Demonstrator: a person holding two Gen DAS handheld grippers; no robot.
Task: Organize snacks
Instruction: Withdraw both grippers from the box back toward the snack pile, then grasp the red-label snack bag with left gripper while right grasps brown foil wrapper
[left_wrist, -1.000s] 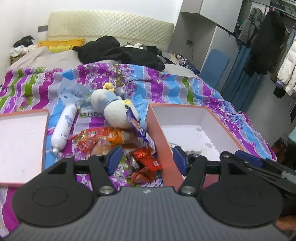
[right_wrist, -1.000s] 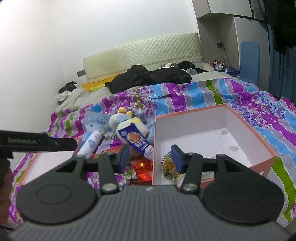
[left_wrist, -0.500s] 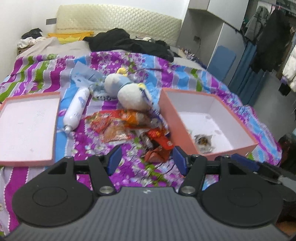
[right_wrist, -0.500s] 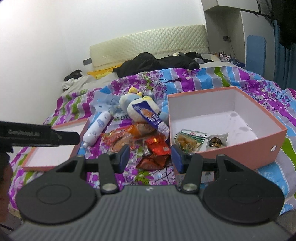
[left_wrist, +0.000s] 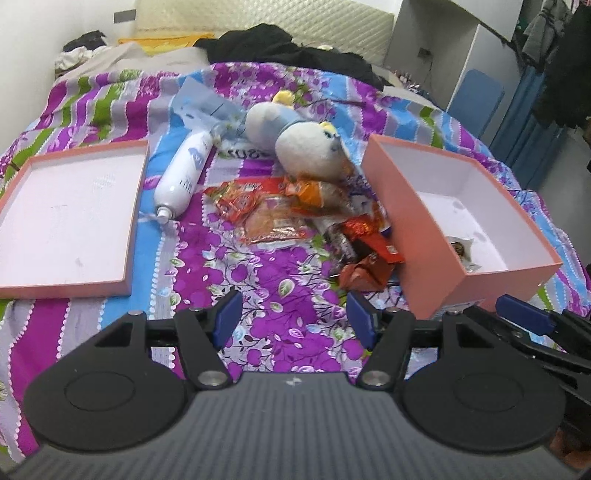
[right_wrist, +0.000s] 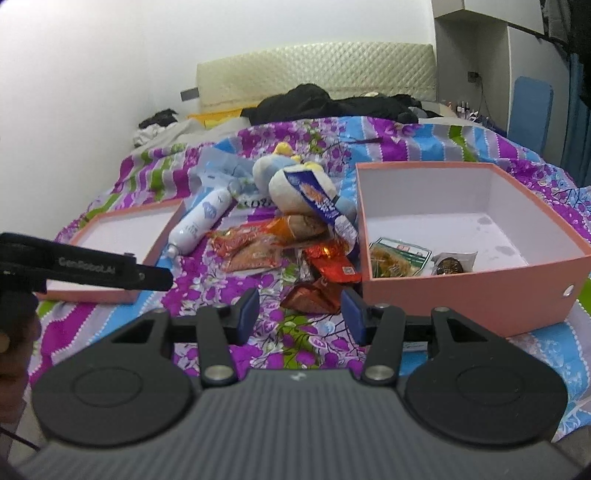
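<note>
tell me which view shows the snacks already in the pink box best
The right wrist view: it looks into the pink box, showing a green-edged packet and a small round snack. The left wrist view shows only the round snack; the near wall hides the rest.

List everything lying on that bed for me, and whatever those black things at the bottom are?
Deep box: one, salmon outside, white inside, right side of the bed.
Packets in the box: two, a green-edged one and a small clear one, at its near wall.
Shallow lid: one, salmon and white, left side.
Snack pile: several wrappers, orange, red and brown, between lid and box.
Blue biscuit packet: one, leaning on the toy.
Plush toy: one, pale with blue and yellow, behind the pile.
Bottle: one, white, lying beside the lid.
Bedspread: purple, blue, green stripes.
Dark clothes: heap by the headboard.
Left tongs: black, blue pads, opening, nothing between.
Right tongs: same, open, empty.
</note>
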